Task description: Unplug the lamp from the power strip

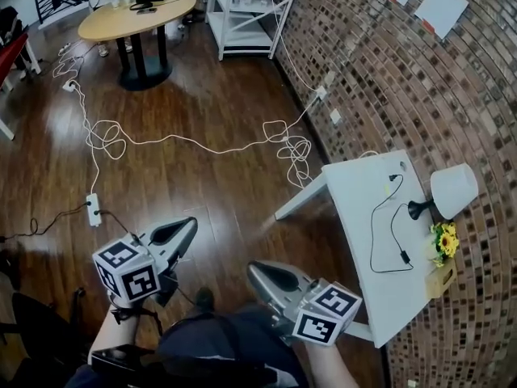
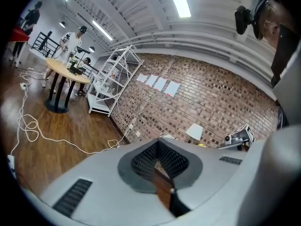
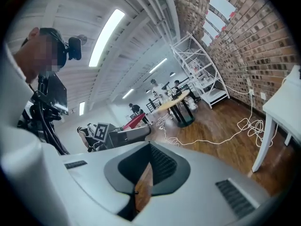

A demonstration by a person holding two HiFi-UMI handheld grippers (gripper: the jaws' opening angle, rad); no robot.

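Left claw [image 1: 182, 226]: lower left of the head view, held over the wooden floor [image 1: 210, 103]. In the left gripper view, the left claw [image 2: 160, 160] has its jaws drawn together with nothing between them.

Right claw [image 1: 260, 273]: lower centre of the head view, also above the floor. In the right gripper view, the right claw [image 3: 147, 167] is likewise closed and empty.

Lamp [image 1: 452, 191]: stands upright at the right of the head view, at the edge of the white counter [image 1: 355, 186] nearest the brick wall [image 1: 388, 71]. The left gripper view shows the lamp [image 2: 194, 132] small, against the brick wall. Its black cord [image 1: 372, 245] lies in loose loops on the counter top, and a dark plug-like end shows near the counter's upper edge. Yellow flowers [image 1: 444, 238] sit just below the lamp.

Power strip [image 1: 93, 208]: on the floor at mid-left of the head view, well apart from the lamp and the counter. A white cable [image 1: 202, 145] runs from it in loops across the floor toward the wall.

Both claws are clear of the lamp, cord and power strip.

Background: a round table [image 1: 137, 14] at the upper left and a white shelf unit [image 1: 250, 10] at the upper centre.
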